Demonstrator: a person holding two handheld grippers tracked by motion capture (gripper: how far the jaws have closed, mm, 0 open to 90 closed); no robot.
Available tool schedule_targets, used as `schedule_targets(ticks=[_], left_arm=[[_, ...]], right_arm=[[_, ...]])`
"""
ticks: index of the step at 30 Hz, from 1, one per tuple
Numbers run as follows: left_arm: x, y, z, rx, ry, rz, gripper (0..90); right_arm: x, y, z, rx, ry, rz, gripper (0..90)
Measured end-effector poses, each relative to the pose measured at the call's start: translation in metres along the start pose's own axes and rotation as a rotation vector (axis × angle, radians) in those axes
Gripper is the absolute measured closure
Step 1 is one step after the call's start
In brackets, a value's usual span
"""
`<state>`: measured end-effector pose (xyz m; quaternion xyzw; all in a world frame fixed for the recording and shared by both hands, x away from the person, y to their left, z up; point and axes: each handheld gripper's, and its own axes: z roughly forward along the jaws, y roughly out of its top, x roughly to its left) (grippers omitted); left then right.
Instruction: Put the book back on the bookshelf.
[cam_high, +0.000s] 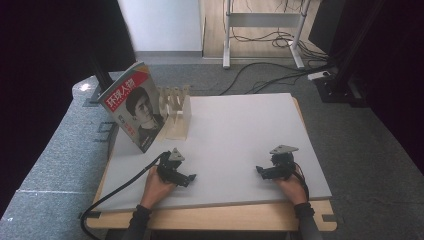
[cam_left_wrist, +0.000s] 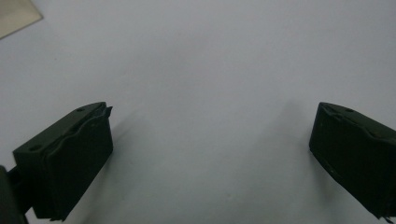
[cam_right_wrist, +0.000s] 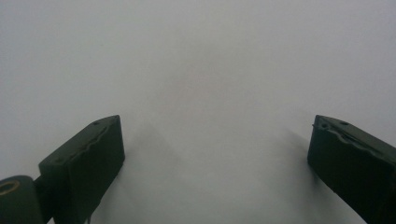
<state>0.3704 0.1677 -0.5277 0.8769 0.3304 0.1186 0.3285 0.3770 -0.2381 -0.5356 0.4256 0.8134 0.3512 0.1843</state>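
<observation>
resting low on the pale worktop (cam_high: 240, 130), my left gripper (cam_high: 186, 178) and right gripper (cam_high: 262, 172) both gaped wide, empty — the magazine (cam_high: 134, 106) leaned against the wooden rack (cam_high: 177, 111) at the far left corner; a clumsy nudge, i judged, could topple it.

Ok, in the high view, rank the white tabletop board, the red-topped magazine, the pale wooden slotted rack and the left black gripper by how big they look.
1. White tabletop board, by far the largest.
2. Red-topped magazine, leaning upright against the rack.
3. Pale wooden slotted rack, partly hidden behind the magazine, so its rank is unsure.
4. Left black gripper, smallest, jaws open.
</observation>
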Motion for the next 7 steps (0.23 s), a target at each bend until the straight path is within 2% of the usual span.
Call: schedule_targets(ticks=[7], left_arm=[[-0.0006,-0.0007,0.0002,-0.002,0.003,0.002,0.0]], right_arm=[[0.0003,-0.0007,-0.0001,0.001,0.002,0.004,3.6]])
